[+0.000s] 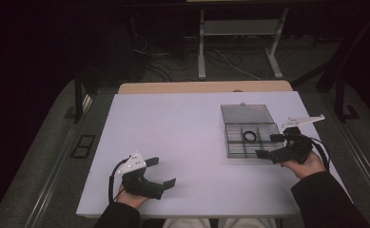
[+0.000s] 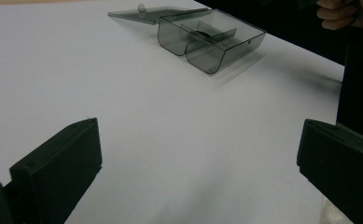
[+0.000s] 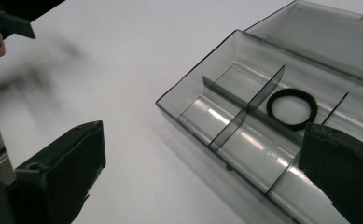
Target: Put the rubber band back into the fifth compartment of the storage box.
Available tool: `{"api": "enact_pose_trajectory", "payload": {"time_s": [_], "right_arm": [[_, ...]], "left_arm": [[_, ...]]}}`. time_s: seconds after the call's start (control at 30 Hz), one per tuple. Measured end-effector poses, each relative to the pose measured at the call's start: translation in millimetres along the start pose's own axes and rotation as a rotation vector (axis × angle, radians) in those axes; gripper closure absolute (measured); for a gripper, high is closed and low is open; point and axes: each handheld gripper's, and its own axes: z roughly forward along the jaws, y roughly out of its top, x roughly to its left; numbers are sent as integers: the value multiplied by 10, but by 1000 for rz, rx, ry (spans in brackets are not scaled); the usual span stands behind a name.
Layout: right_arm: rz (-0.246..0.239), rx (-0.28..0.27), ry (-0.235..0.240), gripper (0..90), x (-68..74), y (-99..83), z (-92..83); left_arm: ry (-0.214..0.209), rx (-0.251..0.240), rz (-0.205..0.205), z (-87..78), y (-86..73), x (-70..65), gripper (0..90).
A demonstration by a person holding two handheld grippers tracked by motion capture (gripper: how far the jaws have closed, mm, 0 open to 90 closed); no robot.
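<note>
Smoky grey plastic, that is the compartment box on my white table, lying at the right with its lid folded flat behind it. From the high view, a black ring lies in a middle compartment of the back row. My right tongs hover at the box's right edge, jaws spread wide with nothing between them. My left tongs rest low near the table's front edge at the left, also spread wide and holding nothing, well apart from the box.

In the left gripper view, both jaws stand far apart over bare table, with the box farther off.

In the right gripper view, the jaws gape wide; the ring lies flat on the compartment floor just beyond the right-hand jaw, touched by neither.
</note>
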Motion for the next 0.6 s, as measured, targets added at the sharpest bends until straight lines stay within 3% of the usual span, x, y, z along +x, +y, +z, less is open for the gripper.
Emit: {"api": "enact_pose_trajectory", "payload": {"time_s": [0.6], "right_arm": [[-4, -55, 16, 4, 171, -486, -10]], "left_arm": [[1, -1, -2, 1, -2, 1, 0]]}}
